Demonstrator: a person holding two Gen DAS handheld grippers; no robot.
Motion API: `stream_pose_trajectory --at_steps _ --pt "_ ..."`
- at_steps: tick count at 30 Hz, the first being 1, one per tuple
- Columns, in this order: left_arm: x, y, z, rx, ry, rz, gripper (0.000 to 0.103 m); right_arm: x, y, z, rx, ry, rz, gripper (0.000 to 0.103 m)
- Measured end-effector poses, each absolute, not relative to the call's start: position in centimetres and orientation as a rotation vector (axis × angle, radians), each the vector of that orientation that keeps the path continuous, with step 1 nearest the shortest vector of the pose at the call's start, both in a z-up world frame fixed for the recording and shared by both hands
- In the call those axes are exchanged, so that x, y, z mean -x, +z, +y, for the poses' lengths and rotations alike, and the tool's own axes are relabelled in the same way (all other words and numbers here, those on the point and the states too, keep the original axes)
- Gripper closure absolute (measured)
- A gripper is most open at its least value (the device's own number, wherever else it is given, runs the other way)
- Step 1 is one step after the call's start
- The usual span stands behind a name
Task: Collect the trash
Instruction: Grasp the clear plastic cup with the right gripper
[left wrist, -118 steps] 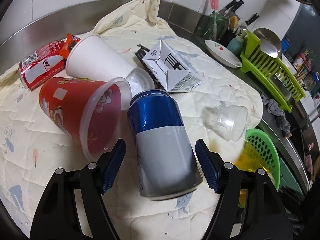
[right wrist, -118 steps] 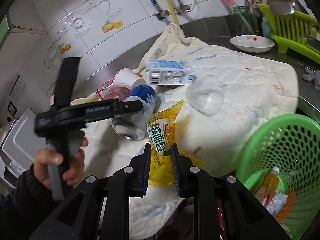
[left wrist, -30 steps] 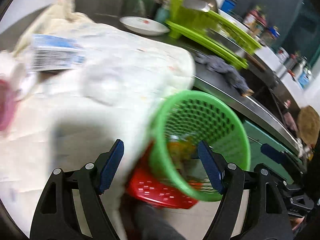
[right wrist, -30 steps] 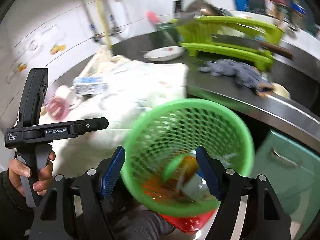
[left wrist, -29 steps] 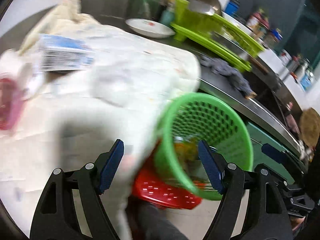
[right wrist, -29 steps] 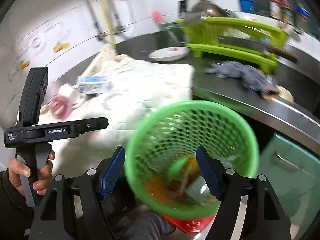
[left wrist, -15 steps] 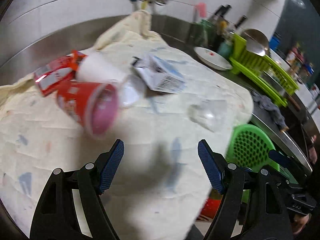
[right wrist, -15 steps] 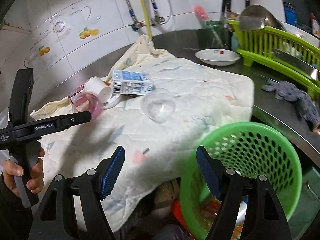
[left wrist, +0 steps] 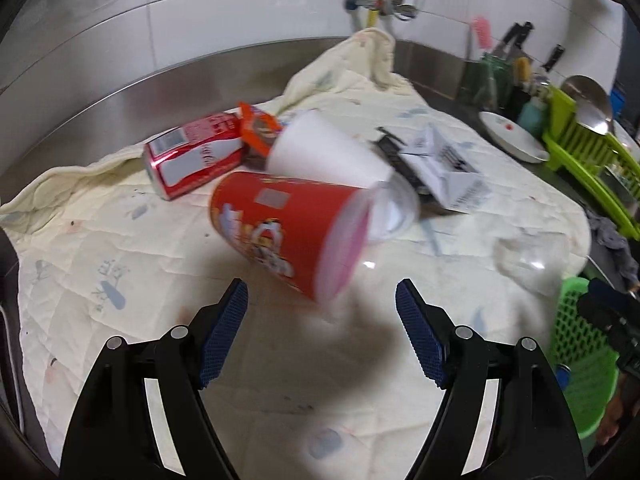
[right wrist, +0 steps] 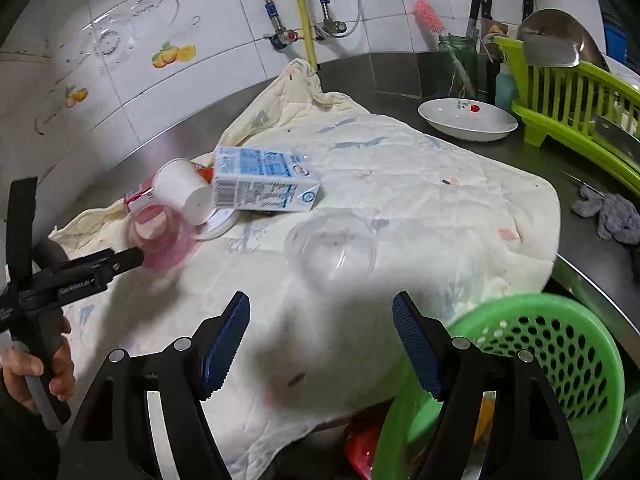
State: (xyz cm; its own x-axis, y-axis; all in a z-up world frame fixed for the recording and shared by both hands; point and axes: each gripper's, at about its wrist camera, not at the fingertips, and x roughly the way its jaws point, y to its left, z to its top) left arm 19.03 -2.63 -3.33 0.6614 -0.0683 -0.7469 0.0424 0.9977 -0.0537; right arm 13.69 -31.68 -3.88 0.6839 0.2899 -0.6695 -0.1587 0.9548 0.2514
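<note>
The red cup (left wrist: 292,236) lies on its side on the quilted cloth (left wrist: 120,240), just ahead of the left gripper (left wrist: 320,332), whose jaws stand wide apart with nothing between them. It looks light and thin, so it may dent or roll; I would take it across the wall near the rim. The right gripper (right wrist: 320,340) is also spread and empty, near the clear cup (right wrist: 332,248). The green basket (right wrist: 560,344) waits below the steel counter (right wrist: 592,240) edge.

Quilted matt cloth (left wrist: 120,248), brushed steel counter (left wrist: 100,120), glossy wall tiles (right wrist: 180,80), perforated plastic basket (right wrist: 560,344)
</note>
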Motion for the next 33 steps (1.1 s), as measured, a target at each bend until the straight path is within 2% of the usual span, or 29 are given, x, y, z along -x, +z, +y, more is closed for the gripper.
stream_pose_trajectory --at_steps 13,20,21,23,25,27,33 --pt "-21.3 -5.0 -1.7 0.026 0.017 0.867 0.029 -19.9 -6.1 -31.6 -0.155 0.277 0.813 0.024" --pt "-21.5 -5.2 -1.3 0.037 0.015 0.870 0.047 -21.0 -7.2 -31.1 -0.164 0.309 0.840 0.025" --pt "-21.4 -5.2 -1.2 0.039 0.015 0.868 0.050 -20.9 -7.2 -30.9 -0.156 0.313 0.838 0.026" --pt "-21.4 -5.1 -1.1 0.043 0.009 0.866 0.062 -20.6 -7.1 -30.4 -0.137 0.320 0.834 0.036" --pt "-21.2 -5.1 -1.0 0.050 0.003 0.862 0.070 -20.3 -7.0 -29.9 -0.118 0.318 0.830 0.040" --pt "-21.0 -5.0 -0.9 0.053 0.006 0.854 0.073 -19.7 -6.8 -29.5 -0.097 0.308 0.822 0.040" --pt "-19.7 -4.3 -0.5 0.039 0.005 0.823 0.092 -17.6 -6.3 -29.2 -0.091 0.308 0.802 0.041"
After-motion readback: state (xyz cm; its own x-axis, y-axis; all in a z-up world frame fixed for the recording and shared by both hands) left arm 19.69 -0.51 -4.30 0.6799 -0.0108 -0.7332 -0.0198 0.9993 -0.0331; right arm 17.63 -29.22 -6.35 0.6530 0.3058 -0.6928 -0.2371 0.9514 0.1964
